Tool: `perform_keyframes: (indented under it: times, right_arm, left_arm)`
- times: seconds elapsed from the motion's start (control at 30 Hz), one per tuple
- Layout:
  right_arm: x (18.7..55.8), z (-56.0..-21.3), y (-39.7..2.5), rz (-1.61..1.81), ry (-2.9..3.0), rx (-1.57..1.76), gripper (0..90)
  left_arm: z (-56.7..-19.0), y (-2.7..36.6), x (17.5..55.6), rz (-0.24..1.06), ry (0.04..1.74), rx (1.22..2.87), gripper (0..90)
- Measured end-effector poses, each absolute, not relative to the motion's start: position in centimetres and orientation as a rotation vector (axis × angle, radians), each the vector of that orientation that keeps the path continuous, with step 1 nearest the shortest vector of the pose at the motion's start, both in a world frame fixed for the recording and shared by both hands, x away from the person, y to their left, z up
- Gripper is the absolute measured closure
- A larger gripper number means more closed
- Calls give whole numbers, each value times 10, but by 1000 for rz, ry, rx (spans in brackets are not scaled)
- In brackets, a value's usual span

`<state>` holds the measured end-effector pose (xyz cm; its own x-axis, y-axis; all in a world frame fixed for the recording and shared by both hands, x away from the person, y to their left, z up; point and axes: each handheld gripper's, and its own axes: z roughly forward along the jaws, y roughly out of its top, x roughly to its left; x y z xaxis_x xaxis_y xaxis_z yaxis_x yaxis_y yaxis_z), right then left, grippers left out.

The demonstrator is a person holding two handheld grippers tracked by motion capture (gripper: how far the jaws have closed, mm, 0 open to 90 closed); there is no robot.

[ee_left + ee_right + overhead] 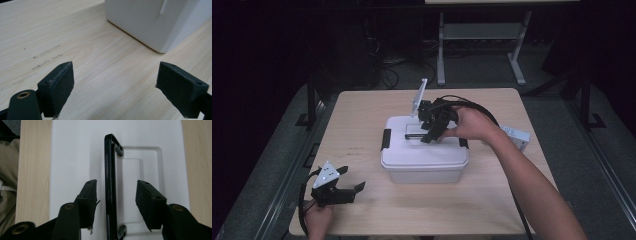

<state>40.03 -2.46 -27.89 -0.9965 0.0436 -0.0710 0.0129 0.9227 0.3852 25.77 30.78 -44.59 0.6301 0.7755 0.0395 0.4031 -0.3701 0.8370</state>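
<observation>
Handle [110,187] on the white box lid [424,145] sits between the spread right hand-held gripper [116,195]; left hand-held gripper [346,187], spread, rests near the surface [362,125] front-left corner.

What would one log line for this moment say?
right tool: open, straddling black handle on white box lid | left tool: open, idle above table
</observation>
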Motion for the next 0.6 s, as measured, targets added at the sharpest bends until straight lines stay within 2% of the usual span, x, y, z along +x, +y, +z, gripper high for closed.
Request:
perform_keyframes:
  times: [0.6]
  right_arm:
    - [404, -277, -22, 613, 3008, 63, 701]
  left_arm:
    - [-446, 308, 258, 548, 924, 2000, 137]
